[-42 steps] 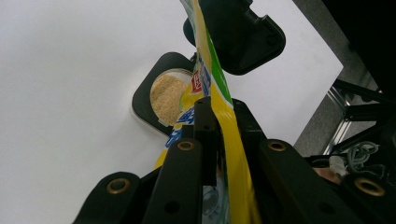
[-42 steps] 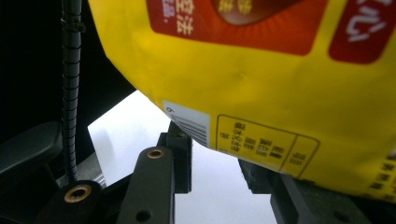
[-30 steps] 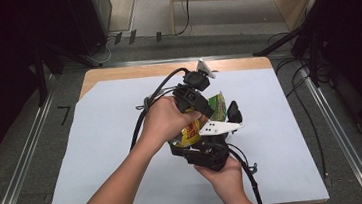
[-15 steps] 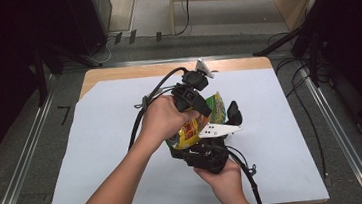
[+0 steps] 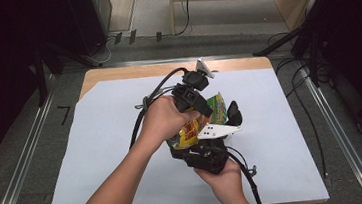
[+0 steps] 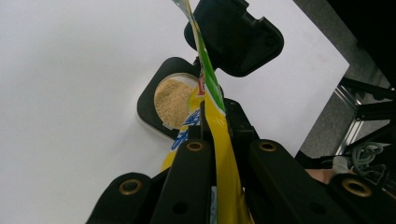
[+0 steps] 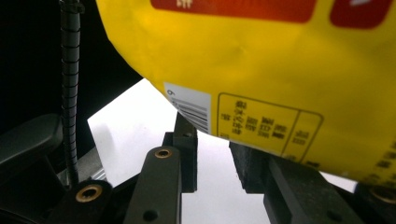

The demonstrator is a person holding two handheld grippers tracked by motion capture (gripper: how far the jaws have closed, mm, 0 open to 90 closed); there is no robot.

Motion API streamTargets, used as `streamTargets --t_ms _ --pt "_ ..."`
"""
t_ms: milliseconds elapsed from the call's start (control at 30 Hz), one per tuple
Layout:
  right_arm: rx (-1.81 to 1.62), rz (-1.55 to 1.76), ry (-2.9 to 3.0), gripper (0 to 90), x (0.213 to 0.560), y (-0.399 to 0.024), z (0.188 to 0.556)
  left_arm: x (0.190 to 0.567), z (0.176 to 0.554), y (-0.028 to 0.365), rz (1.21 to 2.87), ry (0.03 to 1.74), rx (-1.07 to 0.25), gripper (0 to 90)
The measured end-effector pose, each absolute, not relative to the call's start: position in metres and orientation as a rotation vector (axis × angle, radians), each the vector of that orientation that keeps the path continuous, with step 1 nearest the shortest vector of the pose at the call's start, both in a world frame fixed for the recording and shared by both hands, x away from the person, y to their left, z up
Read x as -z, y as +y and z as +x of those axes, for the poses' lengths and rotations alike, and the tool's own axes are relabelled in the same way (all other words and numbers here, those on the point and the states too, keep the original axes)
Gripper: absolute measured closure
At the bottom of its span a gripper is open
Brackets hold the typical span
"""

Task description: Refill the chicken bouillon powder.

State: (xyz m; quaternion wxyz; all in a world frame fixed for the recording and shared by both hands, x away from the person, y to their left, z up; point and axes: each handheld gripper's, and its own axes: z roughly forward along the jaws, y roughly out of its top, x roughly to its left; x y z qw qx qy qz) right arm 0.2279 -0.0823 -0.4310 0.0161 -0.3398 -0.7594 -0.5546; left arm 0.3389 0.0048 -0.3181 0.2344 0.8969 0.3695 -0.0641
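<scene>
A yellow and green snack bag [image 5: 192,131] hangs tilted between both grippers above the white table cover. My left gripper [image 5: 204,111] comes down from above and is shut on the bag's thin top edge [image 6: 219,135]. My right gripper [image 5: 193,143] sits under the bag; its jaws [image 7: 212,140] stand narrowly apart and grip the bag's puffy lower end [image 7: 261,60], whose bulge hides their tips. Just beyond the bag stands a small black container [image 6: 170,100] holding pale crumbs, with its hinged black lid [image 6: 233,35] open. The same container [image 5: 232,117] stands right of the bag.
The white paper cover [image 5: 98,155] spreads over the wooden table [image 5: 116,74]. Cables trail from both grippers across the cover. Metal rails [image 5: 337,132] run along both sides of the table, with dark equipment and cables beyond.
</scene>
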Motion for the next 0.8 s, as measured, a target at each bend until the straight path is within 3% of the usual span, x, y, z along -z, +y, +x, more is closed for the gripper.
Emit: streamTargets --t_ms 800 --pt "1.732 -1.059 -2.359 74.2 0.4323 -0.082 0.2273 0.3177 0.3374 0.0021 2.467 1.001 0.188 89.1"
